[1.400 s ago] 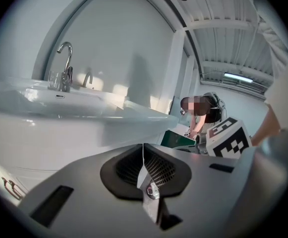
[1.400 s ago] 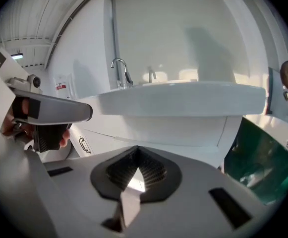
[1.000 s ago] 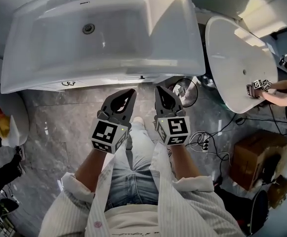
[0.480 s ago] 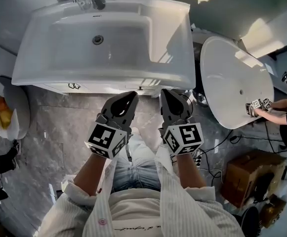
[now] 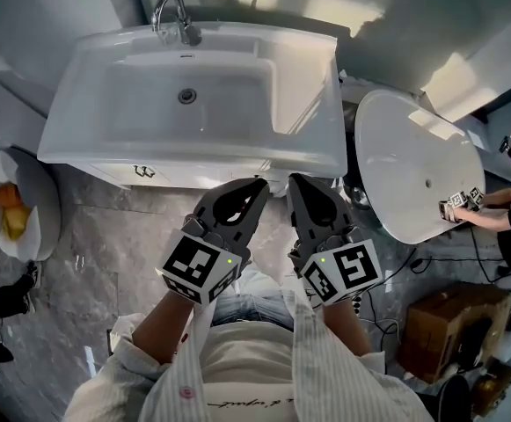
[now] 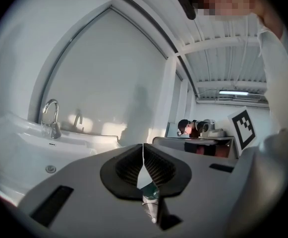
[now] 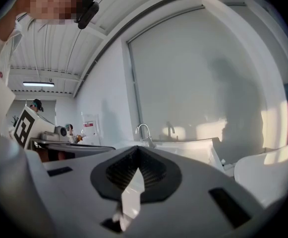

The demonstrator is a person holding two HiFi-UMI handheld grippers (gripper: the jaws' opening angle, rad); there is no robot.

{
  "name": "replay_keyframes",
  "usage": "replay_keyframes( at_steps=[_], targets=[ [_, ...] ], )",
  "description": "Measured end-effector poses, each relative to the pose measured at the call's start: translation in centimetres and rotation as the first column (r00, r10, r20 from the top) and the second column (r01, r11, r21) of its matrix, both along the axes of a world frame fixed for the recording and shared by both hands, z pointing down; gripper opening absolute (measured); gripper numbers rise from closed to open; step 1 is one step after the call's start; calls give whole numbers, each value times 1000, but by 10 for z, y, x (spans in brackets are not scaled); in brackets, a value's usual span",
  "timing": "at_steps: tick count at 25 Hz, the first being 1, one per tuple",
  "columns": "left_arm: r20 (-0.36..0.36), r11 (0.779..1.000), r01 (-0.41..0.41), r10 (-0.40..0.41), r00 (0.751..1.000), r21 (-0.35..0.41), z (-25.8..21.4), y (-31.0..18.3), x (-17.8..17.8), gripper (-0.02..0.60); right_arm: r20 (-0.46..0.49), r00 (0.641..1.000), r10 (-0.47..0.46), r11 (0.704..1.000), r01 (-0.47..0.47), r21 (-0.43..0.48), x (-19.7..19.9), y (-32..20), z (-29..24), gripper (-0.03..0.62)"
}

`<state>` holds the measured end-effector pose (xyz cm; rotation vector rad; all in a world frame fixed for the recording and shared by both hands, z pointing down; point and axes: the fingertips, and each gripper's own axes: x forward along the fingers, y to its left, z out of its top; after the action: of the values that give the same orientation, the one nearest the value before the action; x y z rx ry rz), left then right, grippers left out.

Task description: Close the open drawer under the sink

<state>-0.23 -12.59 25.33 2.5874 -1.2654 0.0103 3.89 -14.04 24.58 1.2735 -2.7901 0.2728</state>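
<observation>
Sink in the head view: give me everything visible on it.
The sink is white, glossy, ceramic-looking and rectangular: a deep basin with a round metal drain, a flat shelf to the view's right, a curved chrome faucet at the back rim. Nothing lies in it. It tops a white cabinet. The left gripper and right gripper point at its front rim; contact can't be told.

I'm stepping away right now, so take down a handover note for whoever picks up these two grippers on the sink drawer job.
Left gripper: shut, empty.
Right gripper: shut, empty, beside the left.
Both tips point at the drawer front, a white strip just under the sink rim; contact can't be judged from above.
Done: nothing confirmed.
Left: push the drawer fully in, then check it sits flush.
</observation>
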Motion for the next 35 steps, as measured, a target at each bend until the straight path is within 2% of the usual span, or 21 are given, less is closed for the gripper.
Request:
replay_keyframes(
  at_steps=[5, 12, 23, 35],
  targets=[
    [-16, 998, -35, 36, 999, 54, -31, 10, 2, 18, -20, 999, -43, 999, 43, 1, -11, 18, -22, 9],
    [-26, 995, -32, 35, 999, 92, -58, 18, -10, 18, -32, 997, -66, 997, 67, 26, -22, 32, -41, 9],
    [1, 996, -22, 22, 1000, 90, -56, 16, -26, 18, -27, 995, -94, 995, 94, 20, -43, 30, -43, 9],
    [47, 986, -128, 123, 991, 111, -63, 8, -24, 18, -33, 995, -96, 995, 96, -1, -40, 27, -39, 9]
  ],
)
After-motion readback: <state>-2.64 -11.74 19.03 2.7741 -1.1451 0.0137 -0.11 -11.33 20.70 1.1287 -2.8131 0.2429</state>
